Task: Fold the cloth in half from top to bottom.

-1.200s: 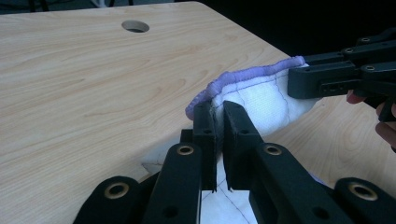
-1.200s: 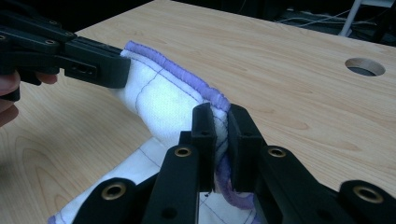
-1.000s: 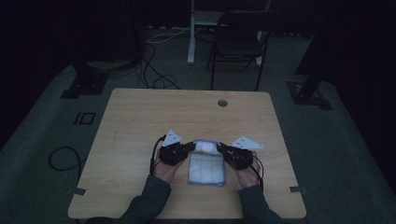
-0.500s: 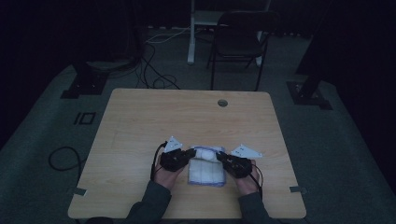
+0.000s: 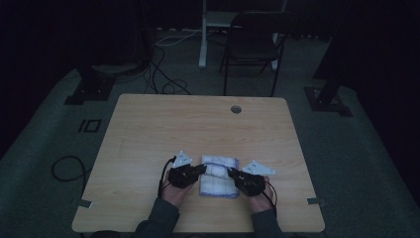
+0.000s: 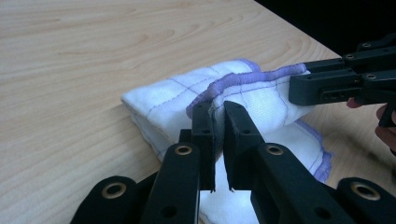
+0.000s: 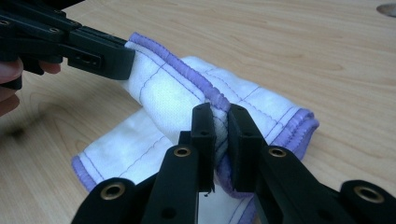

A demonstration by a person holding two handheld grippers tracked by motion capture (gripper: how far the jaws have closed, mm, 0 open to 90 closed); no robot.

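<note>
A white cloth (image 5: pixel 218 179) with purple hems and thin grid lines lies folded on the wooden table (image 5: pixel 148 129) near its front edge. My left gripper (image 5: pixel 200 169) is shut on the cloth's raised purple edge (image 6: pixel 233 84) at the left. My right gripper (image 5: pixel 231 173) is shut on the same edge (image 7: pixel 187 74) at the right. The stretch of cloth between the two grippers is lifted a little above the rest of the cloth (image 7: pixel 135 144). In the left gripper view my left gripper (image 6: pixel 218 114) pinches the hem; in the right gripper view my right gripper (image 7: pixel 219 116) does likewise.
A round cable hole (image 5: pixel 236 109) sits near the table's far edge. A dark chair (image 5: pixel 257 44) stands beyond the table, with cables (image 5: pixel 163 74) on the floor and a cable loop (image 5: pixel 69 168) at the left.
Both hands have moved toward the table's front edge and lower, carrying the cloth's edge over the folded cloth. Both grippers remain shut on it.
</note>
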